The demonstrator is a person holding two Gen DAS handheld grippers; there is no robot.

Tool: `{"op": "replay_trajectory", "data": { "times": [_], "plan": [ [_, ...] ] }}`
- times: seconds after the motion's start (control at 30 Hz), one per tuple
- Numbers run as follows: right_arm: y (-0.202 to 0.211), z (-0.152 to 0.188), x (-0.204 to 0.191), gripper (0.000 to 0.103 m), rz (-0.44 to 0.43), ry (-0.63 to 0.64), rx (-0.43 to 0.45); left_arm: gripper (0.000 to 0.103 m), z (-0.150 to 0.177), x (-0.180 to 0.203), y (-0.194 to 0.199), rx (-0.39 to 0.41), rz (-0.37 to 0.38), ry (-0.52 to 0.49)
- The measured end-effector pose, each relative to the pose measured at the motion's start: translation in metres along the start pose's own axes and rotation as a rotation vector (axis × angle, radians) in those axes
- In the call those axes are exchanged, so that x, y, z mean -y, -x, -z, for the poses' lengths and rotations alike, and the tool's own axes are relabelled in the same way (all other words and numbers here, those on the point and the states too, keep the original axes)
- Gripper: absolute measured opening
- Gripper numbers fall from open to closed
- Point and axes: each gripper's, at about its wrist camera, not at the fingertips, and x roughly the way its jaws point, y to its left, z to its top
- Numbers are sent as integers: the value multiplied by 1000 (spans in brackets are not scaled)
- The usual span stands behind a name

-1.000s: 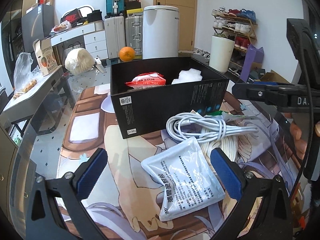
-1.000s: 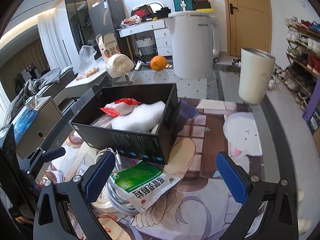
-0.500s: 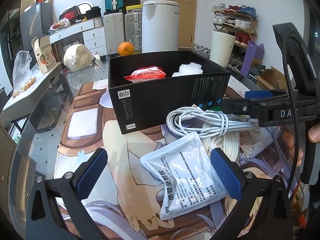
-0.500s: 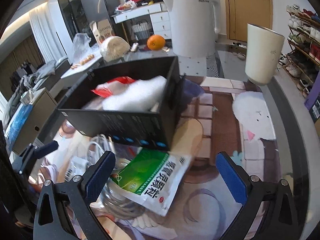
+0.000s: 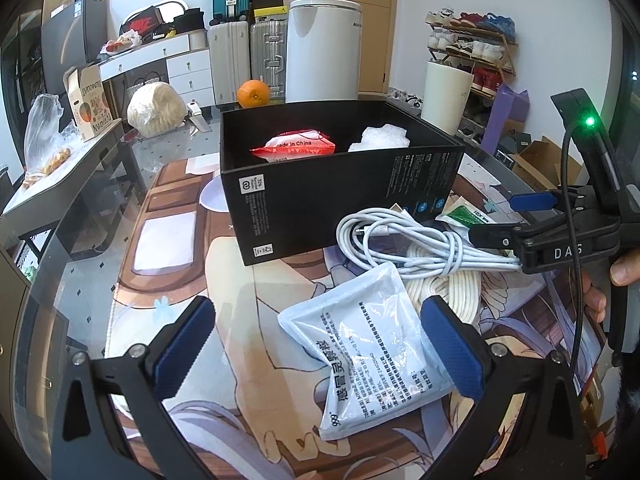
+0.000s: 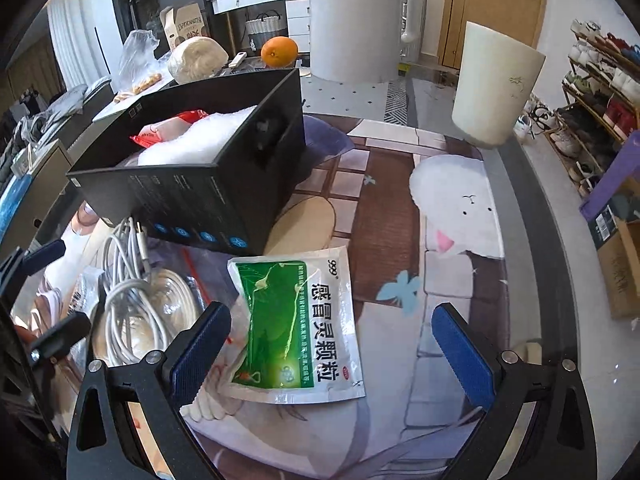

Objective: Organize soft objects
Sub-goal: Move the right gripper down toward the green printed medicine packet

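A black box (image 5: 340,184) (image 6: 192,196) stands on the printed mat and holds a red packet (image 5: 296,146) (image 6: 160,130) and white bubble wrap (image 5: 380,138) (image 6: 200,140). A pale blue pouch (image 5: 372,356) lies in front of my open, empty left gripper (image 5: 320,352). White cables (image 5: 420,248) (image 6: 132,304) are coiled beside the box. A green pouch (image 6: 296,320) lies between the fingers of my open, empty right gripper (image 6: 332,356), which also shows in the left wrist view (image 5: 520,220).
An orange (image 5: 253,93) (image 6: 279,51), a bagged white bundle (image 5: 156,108) and a tall white appliance (image 5: 324,48) stand behind the box. A white bin (image 6: 496,88) stands at the right. The glass table's edge (image 5: 80,240) runs along the left.
The right gripper has moved down and forward, so the green pouch now lies between its fingers. The left gripper has hardly moved; both stay open.
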Motion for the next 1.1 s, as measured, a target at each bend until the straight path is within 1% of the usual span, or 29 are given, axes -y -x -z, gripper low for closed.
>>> {"op": "replay_trajectory", "data": {
  "times": [0.2, 0.47, 0.67, 1.0, 1.1],
  "plan": [
    [-1, 2, -4, 102, -6, 38, 10, 103, 0, 0, 0, 0, 1, 0],
    [-6, 4, -1, 102, -28, 20, 1, 103, 2, -2, -2, -8, 9, 5],
    [-9, 4, 2, 102, -9, 23, 13, 103, 3, -2, -2, -14, 13, 6],
    [-10, 5, 4, 102, -22, 35, 22, 103, 3, 0, -3, -22, 5, 3],
    [-10, 7, 5, 102, -23, 39, 24, 103, 3, 1, -4, -41, 7, -2]
  ]
}}
